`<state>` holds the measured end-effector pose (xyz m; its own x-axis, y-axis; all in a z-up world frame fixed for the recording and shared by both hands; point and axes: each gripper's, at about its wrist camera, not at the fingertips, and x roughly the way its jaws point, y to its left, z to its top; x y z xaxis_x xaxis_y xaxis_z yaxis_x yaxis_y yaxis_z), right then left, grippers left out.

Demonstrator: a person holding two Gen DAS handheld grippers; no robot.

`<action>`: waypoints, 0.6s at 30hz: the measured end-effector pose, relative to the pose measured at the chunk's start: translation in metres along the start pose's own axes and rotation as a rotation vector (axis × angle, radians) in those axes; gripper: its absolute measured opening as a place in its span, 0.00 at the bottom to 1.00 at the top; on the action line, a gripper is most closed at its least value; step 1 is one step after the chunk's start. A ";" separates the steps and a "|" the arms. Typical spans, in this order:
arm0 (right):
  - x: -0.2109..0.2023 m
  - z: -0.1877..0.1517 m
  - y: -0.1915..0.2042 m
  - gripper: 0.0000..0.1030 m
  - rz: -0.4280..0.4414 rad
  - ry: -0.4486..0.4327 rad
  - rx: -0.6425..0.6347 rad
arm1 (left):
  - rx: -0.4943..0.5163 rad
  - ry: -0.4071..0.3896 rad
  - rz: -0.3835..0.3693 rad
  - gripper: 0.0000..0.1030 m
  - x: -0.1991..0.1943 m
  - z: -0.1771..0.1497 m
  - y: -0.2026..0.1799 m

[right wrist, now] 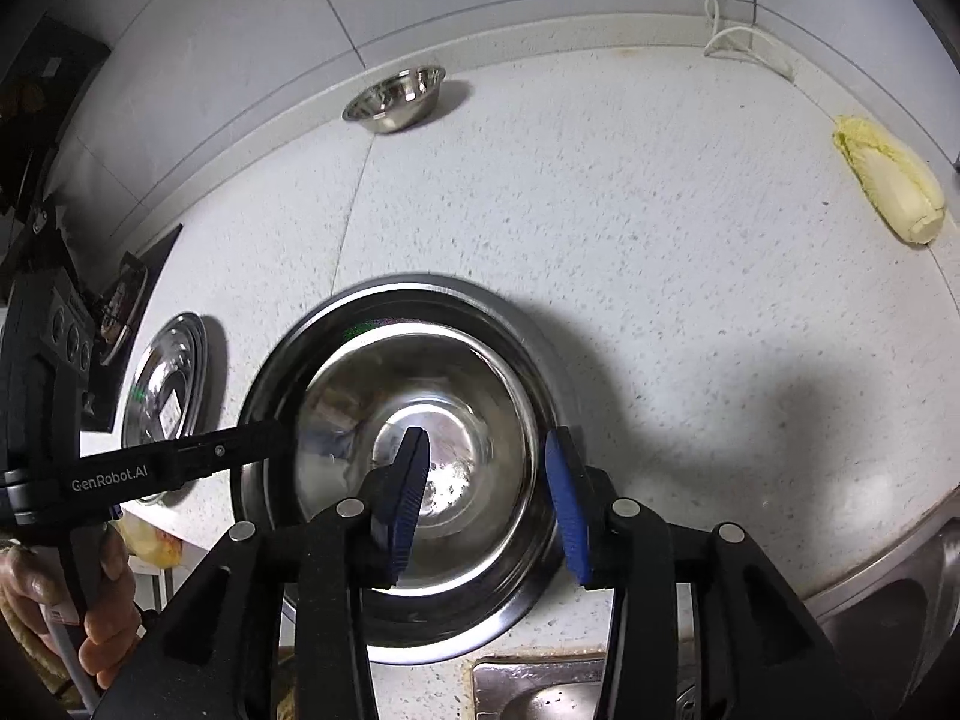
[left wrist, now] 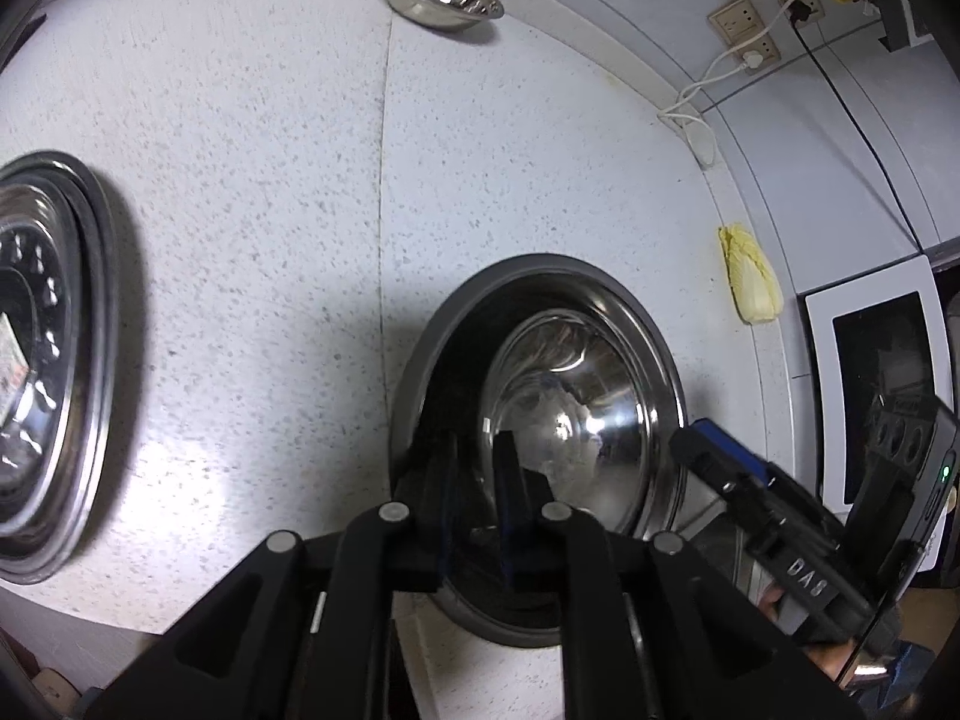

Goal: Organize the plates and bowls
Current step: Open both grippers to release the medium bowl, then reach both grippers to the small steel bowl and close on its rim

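On our speckled bench (right wrist: 660, 240): steel bowl (right wrist: 420, 420) nested in plate (right wrist: 420, 294), left tool (left wrist: 480, 480) clamped on the plate's rim, right tool (right wrist: 489, 498) open astride the bowl's wall.

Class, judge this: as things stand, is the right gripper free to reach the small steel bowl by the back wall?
Probably yes: the right gripper is open, and bare countertop lies between it and the small steel bowl.

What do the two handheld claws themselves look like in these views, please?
Both are black plastic linkages with silver round pivot pins. The right claw has blue ribbed pads on its fingers. The left claw carries white "GenRobot.AI" lettering along its arm; a bare hand grips its handle. The right claw's body shows "DAS" and a green light.
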<state>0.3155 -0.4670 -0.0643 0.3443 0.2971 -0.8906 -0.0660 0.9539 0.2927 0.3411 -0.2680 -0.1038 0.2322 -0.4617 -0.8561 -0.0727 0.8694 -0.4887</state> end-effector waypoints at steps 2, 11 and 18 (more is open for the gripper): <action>-0.006 0.003 -0.001 0.35 -0.001 -0.015 -0.003 | 0.023 -0.022 -0.007 0.23 -0.011 0.000 0.000; -0.019 0.053 0.010 0.43 -0.020 -0.072 -0.014 | 0.011 -0.151 -0.066 0.35 -0.055 0.055 0.013; 0.005 0.142 0.044 0.55 0.039 -0.096 -0.035 | -0.126 -0.217 -0.033 0.45 -0.052 0.162 0.053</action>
<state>0.4468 -0.4299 -0.0063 0.4292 0.3306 -0.8405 -0.1131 0.9430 0.3131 0.4826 -0.1689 -0.0580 0.4384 -0.4286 -0.7900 -0.1794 0.8195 -0.5442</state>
